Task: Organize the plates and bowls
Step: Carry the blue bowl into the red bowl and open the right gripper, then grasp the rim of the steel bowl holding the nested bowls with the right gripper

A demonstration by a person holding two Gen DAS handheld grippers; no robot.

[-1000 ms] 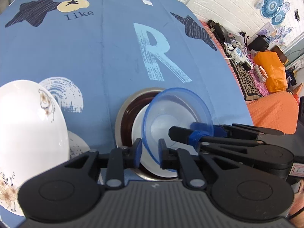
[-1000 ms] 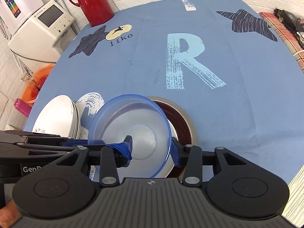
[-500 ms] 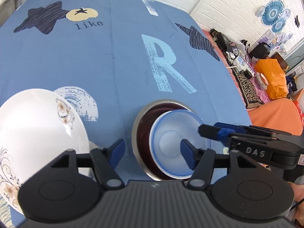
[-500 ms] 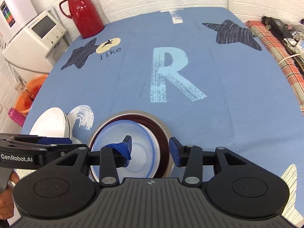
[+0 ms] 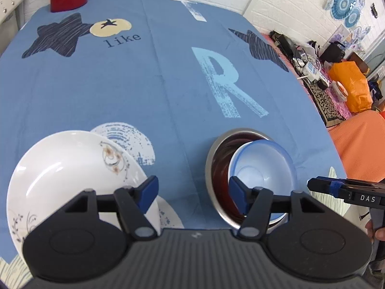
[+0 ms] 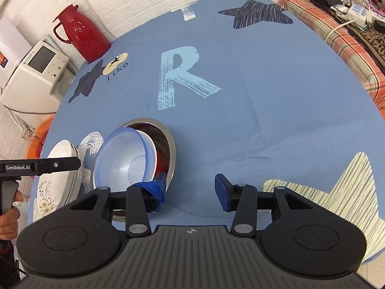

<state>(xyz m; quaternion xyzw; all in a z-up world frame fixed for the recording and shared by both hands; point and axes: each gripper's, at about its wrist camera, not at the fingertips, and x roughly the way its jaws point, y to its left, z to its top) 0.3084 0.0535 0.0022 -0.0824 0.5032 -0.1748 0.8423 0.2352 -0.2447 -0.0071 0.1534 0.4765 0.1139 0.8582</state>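
Both claws spread wide, nothing gripped.
We find the blue bowl (image 5: 261, 171) nested tilted in the steel bowl (image 5: 216, 149), lower right of the left view; white plates (image 5: 65, 168) lower left. Left claw (image 5: 192, 192) and right claw (image 6: 190, 187) hover above the table (image 6: 264, 101).

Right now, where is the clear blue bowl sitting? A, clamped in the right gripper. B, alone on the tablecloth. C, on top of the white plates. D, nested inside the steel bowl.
D: the clear blue bowl rests tilted inside the steel bowl, beside the white plates, and both grippers are open and empty.
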